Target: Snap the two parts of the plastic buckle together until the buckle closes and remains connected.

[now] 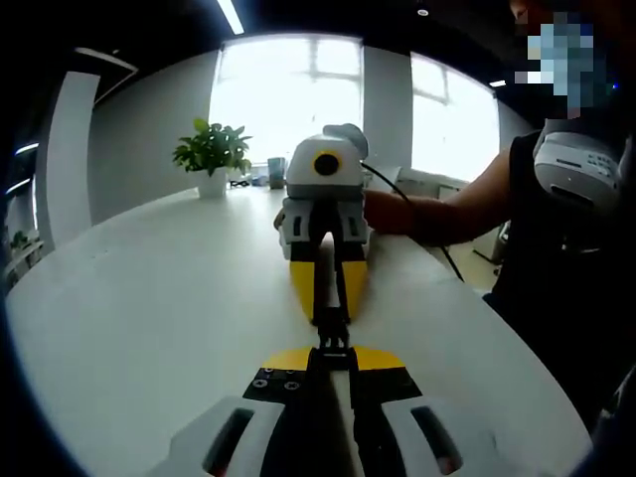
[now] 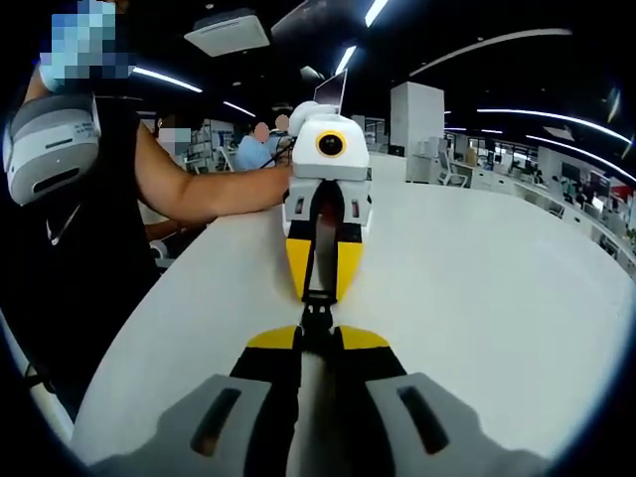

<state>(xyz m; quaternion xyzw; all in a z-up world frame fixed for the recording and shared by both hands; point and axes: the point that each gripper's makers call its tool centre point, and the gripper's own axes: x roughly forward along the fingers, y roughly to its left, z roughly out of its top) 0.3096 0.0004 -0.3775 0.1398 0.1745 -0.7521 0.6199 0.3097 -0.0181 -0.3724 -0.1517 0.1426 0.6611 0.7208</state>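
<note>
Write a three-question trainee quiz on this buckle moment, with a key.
1. True or false: the buckle hangs between the two grippers, above the white table.
2. In the left gripper view, what stands at the table's far end? A) potted plant B) kettle C) lamp
3. Fill in: the left gripper and right gripper point ____ each other.

Key: 1 true; 2 A; 3 toward.

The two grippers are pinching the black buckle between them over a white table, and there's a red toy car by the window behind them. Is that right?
Not quite. By the window stands a potted plant, not a toy car; the left gripper view shows it. The rest holds: the left gripper and right gripper pinch the black buckle over the white table.
</note>
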